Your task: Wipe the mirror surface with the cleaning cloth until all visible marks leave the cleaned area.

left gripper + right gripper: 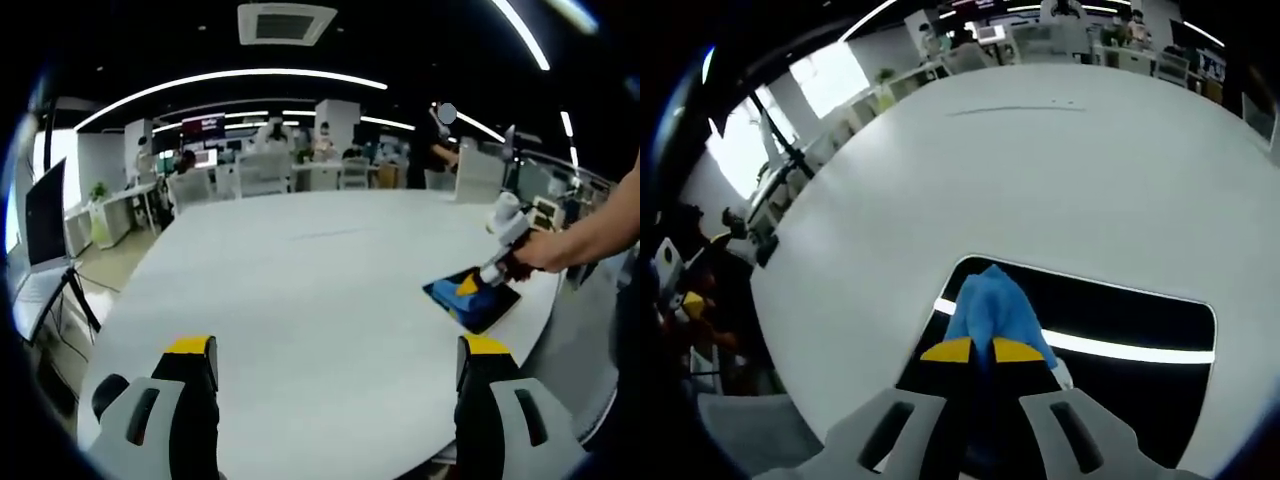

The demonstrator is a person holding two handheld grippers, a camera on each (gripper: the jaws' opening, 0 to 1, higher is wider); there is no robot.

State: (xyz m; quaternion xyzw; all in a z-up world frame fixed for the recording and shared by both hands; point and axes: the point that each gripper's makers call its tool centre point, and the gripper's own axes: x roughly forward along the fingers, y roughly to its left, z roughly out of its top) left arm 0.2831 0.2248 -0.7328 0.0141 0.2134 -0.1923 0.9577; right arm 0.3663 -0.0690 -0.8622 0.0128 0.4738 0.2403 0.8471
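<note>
On the white table's (300,300) right edge, a blue cleaning cloth (992,305) is clamped by the right gripper (975,351) against the dark rectangular mirror (1120,340), long axis rightward; the left gripper (338,360) is held apart, farther off.

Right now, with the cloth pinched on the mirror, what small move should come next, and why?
Probably sweep the right gripper, shut on the blue cleaning cloth, sideways along the dark rectangular mirror: the cloth covers only a small part near one end, and most of the glass lies beyond it.
</note>
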